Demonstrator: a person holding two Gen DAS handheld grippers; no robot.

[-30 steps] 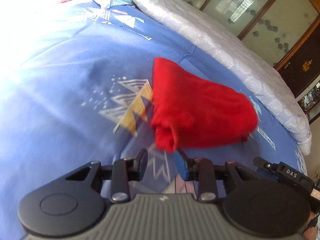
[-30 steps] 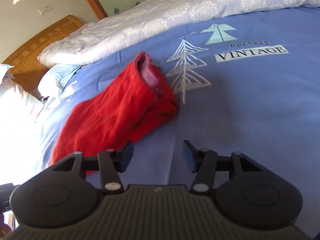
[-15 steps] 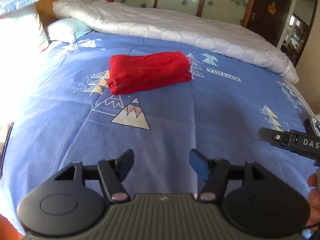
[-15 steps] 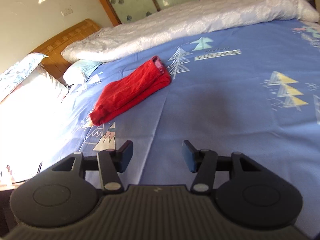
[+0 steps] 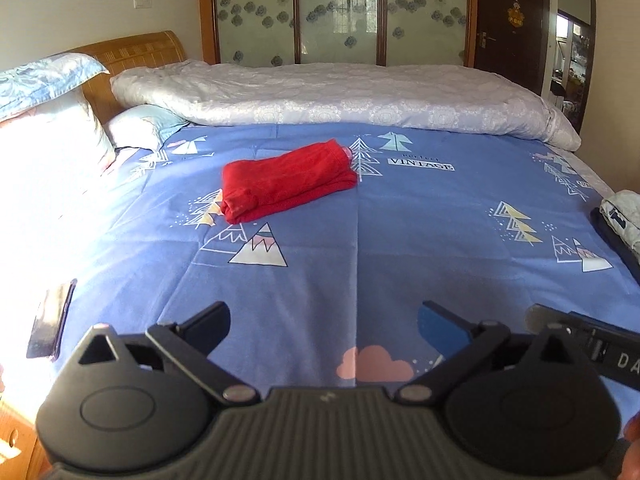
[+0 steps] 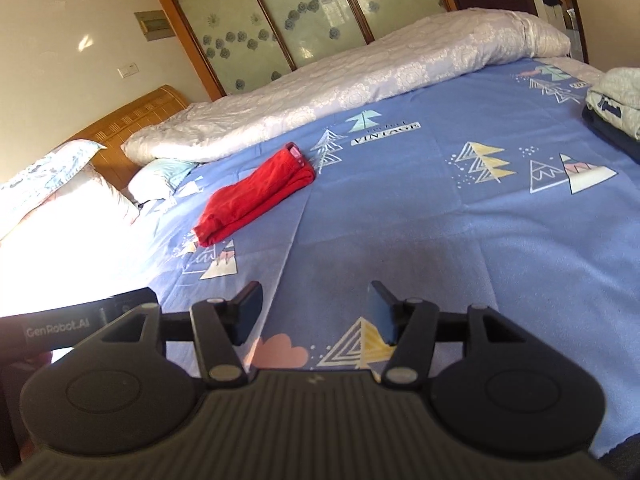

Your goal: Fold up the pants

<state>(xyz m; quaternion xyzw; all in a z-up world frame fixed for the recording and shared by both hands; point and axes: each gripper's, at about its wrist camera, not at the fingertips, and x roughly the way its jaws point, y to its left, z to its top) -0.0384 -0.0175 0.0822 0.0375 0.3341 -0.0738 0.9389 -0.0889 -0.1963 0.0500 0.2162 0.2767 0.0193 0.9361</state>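
Observation:
The red pants point(image 5: 286, 180) lie folded into a thick oblong on the blue printed bedsheet point(image 5: 400, 240), left of the bed's middle; the right wrist view shows the red pants point(image 6: 256, 196) far off to the upper left. My left gripper point(image 5: 324, 322) hangs over the near edge of the bed, well back from the pants, its jaws opening wide with nothing between them. My right gripper point(image 6: 316, 312) is just as far back, jaws opening, with only sheet between its fingers.
A white quilt point(image 5: 340, 96) is rolled along the far side, pillows point(image 5: 48, 120) and a wooden headboard point(image 5: 140, 50) on the left. Folded pale and dark clothes point(image 6: 616, 108) are stacked at the right edge. A dark phone point(image 5: 50, 322) lies at the near left.
Both grippers have pulled far back and up from the pants, which now lie small and distant. The left gripper's jaws have spread from nearly shut to wide, and its view has rolled level.

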